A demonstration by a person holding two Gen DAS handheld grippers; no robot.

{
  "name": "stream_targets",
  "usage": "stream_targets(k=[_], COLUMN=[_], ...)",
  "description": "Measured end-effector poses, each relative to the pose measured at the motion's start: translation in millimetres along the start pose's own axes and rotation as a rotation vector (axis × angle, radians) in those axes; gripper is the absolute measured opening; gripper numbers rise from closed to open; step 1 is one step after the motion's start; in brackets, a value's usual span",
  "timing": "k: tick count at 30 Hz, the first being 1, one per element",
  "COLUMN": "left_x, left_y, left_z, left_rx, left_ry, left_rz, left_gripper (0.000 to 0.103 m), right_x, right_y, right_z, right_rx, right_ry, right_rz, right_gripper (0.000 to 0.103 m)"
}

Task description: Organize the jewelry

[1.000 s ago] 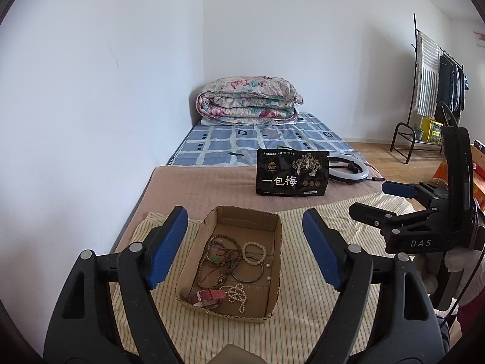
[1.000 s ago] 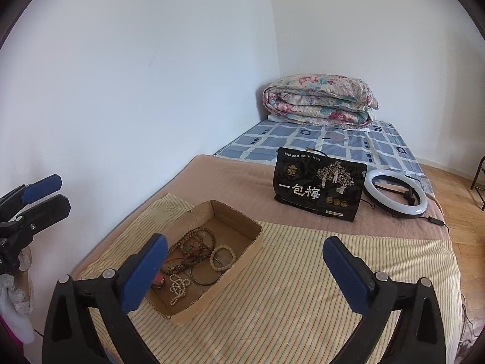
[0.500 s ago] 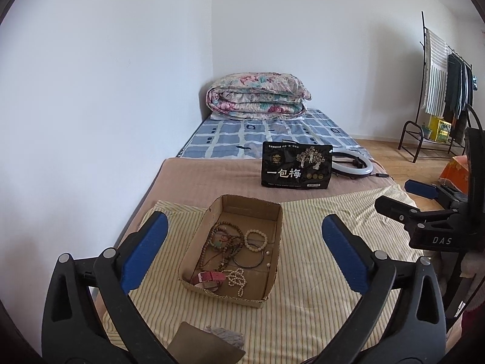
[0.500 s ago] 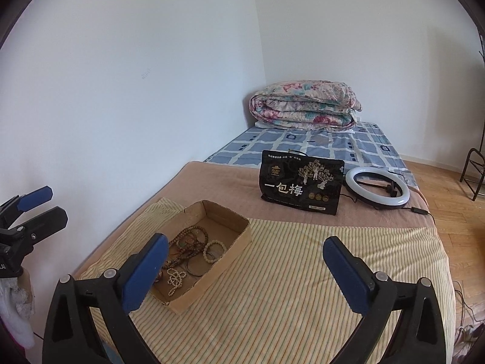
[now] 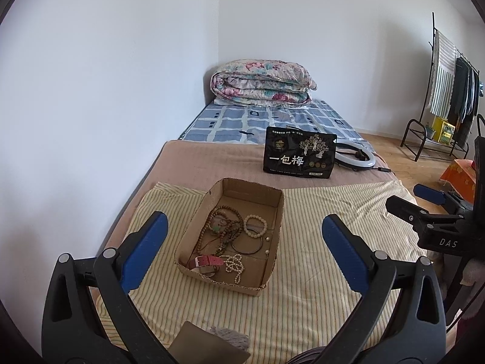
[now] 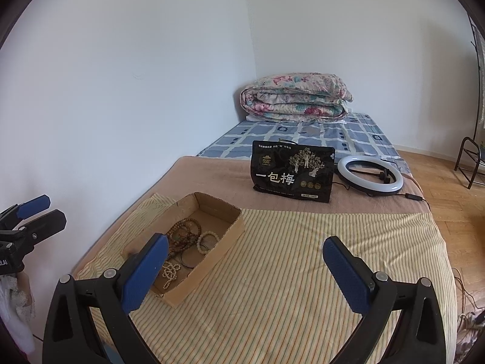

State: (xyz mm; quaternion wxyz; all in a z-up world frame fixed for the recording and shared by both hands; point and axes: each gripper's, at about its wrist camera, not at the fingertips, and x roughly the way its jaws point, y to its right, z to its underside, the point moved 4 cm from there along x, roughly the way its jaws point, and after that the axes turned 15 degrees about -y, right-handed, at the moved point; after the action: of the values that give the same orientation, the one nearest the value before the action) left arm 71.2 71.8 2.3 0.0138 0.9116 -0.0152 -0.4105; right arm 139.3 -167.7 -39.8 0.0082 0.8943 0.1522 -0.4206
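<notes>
**Both tongs draw back, jewelry lies in the box**

Left wrist: the left tongs [image 5: 241, 236] have spread wide since a second ago and pulled back; they hold nothing. The jewelry [image 5: 232, 236] lies tangled in the box [image 5: 274, 261].

Right wrist: the right tongs [image 6: 245, 261], wide and empty, have backed off too. This fits either sorting yet to come or jewelry already gathered.

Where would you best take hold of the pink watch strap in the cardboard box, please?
Grip the pink watch strap across its narrow width at mid-length, coming straight down from above: it lies flat near the shallow cardboard box's front wall, which blocks a side approach.
</notes>
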Motion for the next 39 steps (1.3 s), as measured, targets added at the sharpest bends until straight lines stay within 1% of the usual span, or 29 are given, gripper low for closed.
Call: stream_targets(k=[39], left_x=[-12.8], left_y=[2.7], left_z=[1.0], left_rx=[0.007], left_ry=[0.017], left_rz=[-0.004], left_gripper=[0.103], right_x=[-2.0], right_y=[-9.4], right_z=[-0.2], right_rx=[-0.020], right_ry=[-0.001], right_rz=[-0.003], right_gripper=[0.103])
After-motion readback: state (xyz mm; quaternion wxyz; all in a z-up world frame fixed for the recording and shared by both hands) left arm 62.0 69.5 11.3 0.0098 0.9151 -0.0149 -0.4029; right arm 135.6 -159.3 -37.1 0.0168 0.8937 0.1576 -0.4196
